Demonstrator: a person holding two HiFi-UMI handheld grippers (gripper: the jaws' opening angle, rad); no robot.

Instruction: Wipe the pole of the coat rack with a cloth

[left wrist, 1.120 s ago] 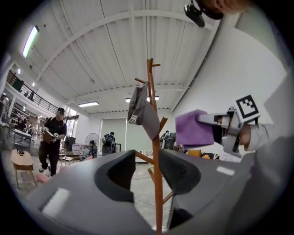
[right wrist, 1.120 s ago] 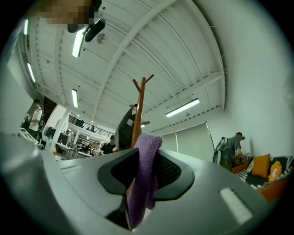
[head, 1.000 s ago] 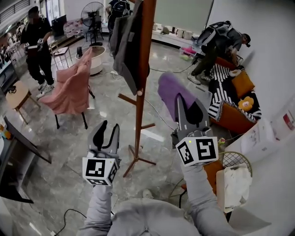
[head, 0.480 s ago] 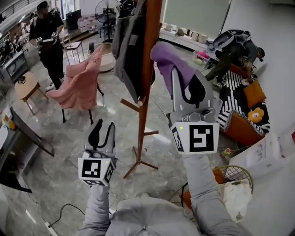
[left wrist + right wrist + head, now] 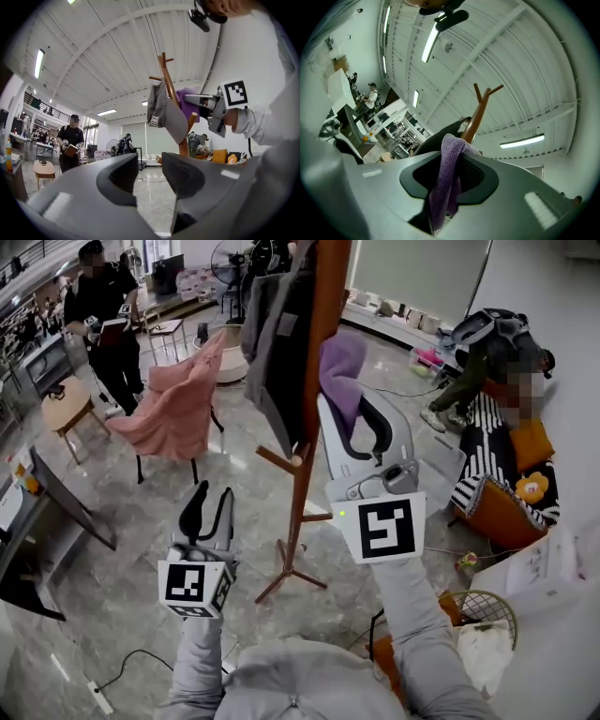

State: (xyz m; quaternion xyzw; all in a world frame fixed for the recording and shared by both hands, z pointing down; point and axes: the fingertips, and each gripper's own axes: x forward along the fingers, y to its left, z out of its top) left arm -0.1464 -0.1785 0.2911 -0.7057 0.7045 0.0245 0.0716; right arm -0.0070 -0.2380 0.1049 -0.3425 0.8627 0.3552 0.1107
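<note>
- In the last second the right claw (image 5: 361,423) has risen and swung left. It has carried the purple cloth (image 5: 339,362) from well clear of the pole (image 5: 300,502) to high up on the pole's right side.
- That claw is clamped on the cloth. In the right gripper view the fabric is bunched between the closed jaws, with its loose end draped forward toward the wood.
- The approach looks finished and the first stroke seems about to begin. Whether the cloth already presses on the pole I cannot tell.
- The left claw (image 5: 208,507) has stayed low, left of the pole. Its jaws are apart with nothing between them.
- A grey jacket (image 5: 274,352) hangs over the pole's upper left and front, so only the right side is bare up there.
- Going down, a stroke on the right would meet a short side peg (image 5: 321,517). Another peg (image 5: 277,461) juts out on the left, higher up.
- The splayed feet (image 5: 291,576) mark the lower limit.
- The floor around the rack is open. The pink-draped chair (image 5: 183,409) stands well apart on the left, and a wire basket (image 5: 487,610) sits near the person's right side.
</note>
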